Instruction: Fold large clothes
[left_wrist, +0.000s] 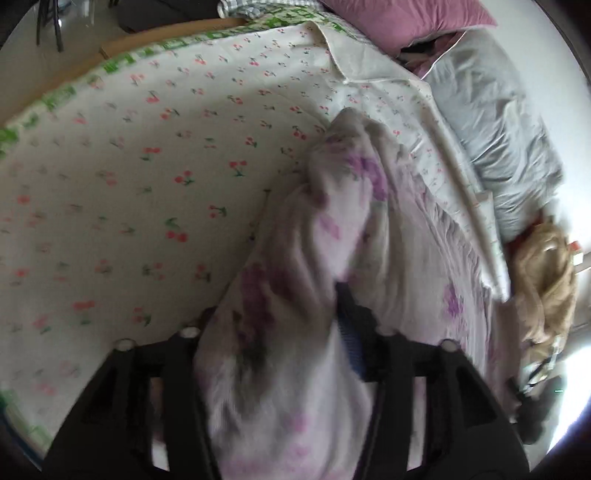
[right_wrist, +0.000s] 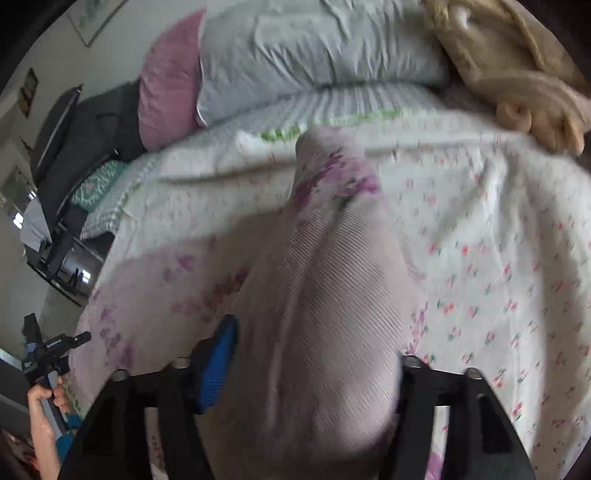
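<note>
A large pale garment with purple flower print (left_wrist: 332, 229) lies on the cherry-print bed sheet (left_wrist: 147, 166). My left gripper (left_wrist: 295, 350) is shut on a bunched edge of it, and the cloth drapes over the fingers. In the right wrist view the same garment (right_wrist: 325, 280) bunches up between the fingers of my right gripper (right_wrist: 306, 373), which is shut on it; a blue pad (right_wrist: 218, 369) shows at the left finger. The left gripper (right_wrist: 48, 354) and the hand holding it appear at the lower left there. The cloth hangs raised from both grips.
A grey quilt (left_wrist: 495, 140) and a pink pillow (left_wrist: 402, 18) lie at the bed's far side. A tan plush blanket (right_wrist: 517, 74) sits beside the quilt. Dark bags (right_wrist: 85, 122) and a teal cushion (right_wrist: 99, 184) lie at the bed's left end.
</note>
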